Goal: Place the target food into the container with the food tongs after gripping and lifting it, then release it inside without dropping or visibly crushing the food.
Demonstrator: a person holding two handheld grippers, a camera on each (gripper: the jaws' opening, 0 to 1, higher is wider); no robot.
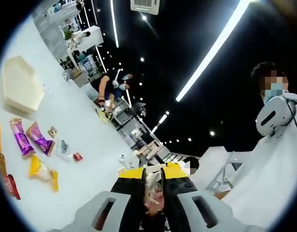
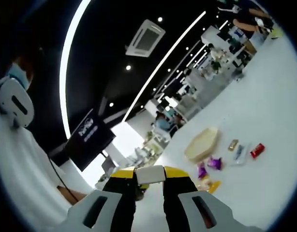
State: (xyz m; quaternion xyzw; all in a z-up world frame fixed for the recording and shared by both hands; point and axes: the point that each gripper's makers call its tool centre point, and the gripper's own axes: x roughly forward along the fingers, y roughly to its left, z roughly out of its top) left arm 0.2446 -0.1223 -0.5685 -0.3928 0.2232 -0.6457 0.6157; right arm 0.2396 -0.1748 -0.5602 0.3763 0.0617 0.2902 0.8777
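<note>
One tray and two purple packets lie on the bench. Left hand-held gripper grasps, apparently, tongs; right hand-held gripper clamps one pale block.

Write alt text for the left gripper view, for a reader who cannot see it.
The left gripper is raised and tilted, its jaws closed on something pale and crinkled that cannot be identified. To the left, a white table holds a beige container, two purple snack packets, a yellow packet and smaller wrapped sweets.
</note>
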